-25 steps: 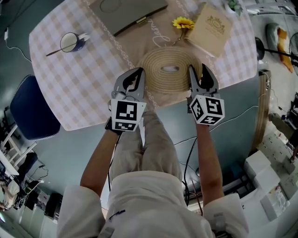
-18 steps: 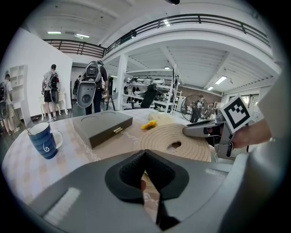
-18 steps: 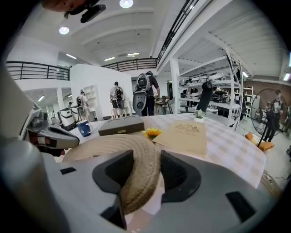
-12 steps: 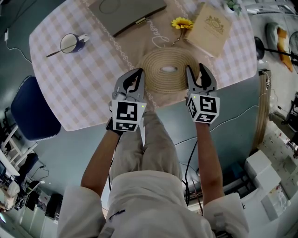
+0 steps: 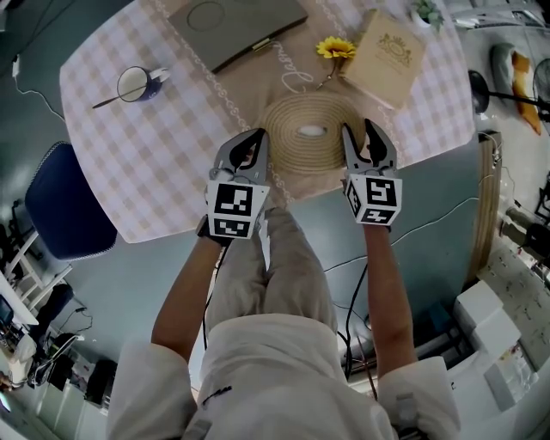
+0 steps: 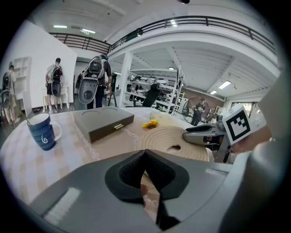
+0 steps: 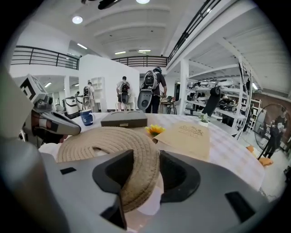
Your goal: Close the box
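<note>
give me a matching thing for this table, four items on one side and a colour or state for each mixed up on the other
Things:
1 mug
2 box
3 flower
4 woven mat

Colour or state:
a yellow
b beige, coiled round
c blue
d grey, lid shut

Pairs: 1-c; 2-d; 3-a; 4-b

head cam steep down on table point(image 5: 163, 146), gripper cams low, level, all share box point(image 5: 236, 26), mat point(image 5: 288, 120)
</note>
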The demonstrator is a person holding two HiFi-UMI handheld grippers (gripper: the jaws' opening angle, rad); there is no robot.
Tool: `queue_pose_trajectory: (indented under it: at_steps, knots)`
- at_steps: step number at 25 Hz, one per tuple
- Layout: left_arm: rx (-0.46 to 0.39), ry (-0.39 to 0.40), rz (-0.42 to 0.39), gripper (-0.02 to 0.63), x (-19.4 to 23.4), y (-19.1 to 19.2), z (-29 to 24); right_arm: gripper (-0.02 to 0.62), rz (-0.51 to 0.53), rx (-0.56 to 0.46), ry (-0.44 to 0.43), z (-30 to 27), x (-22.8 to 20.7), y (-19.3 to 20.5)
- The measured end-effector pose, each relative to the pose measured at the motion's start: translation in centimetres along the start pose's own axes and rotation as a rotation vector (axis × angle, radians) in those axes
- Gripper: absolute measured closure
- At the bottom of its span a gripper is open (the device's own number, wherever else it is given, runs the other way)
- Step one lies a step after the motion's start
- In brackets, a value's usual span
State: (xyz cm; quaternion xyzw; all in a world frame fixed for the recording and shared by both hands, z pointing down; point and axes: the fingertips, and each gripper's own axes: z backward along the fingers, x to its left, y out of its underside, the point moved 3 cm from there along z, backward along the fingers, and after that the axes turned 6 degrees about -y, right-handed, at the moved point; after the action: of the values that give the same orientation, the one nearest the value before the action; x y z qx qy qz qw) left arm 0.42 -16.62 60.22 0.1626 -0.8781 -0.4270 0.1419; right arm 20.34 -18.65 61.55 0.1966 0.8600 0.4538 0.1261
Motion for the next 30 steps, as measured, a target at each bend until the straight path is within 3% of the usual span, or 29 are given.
queue_pose_trajectory:
  at_steps: [2, 8, 27, 30]
  knots:
    - [0.009, 0.008, 0.027, 0.603, 0.06, 0.10, -0.04, 0.420, -0.024, 0.009, -0.009, -0.06, -0.12, 0.23]
    - [0.028, -0.005, -0.039, 0.603, -0.12, 0.26, -0.25, 0.417, -0.052, 0.052, -0.022, -0.31, -0.22, 0.42]
    - [0.137, 0.013, -0.088, 0.603, -0.20, 0.25, -0.86, 0.414, -0.079, 0.145, 0.008, -0.78, -0.23, 0.45]
    - [0.159, 0.007, -0.096, 0.603, -0.20, 0.15, -0.83, 0.414, -0.137, 0.168, 0.005, -0.84, -0.30, 0.38]
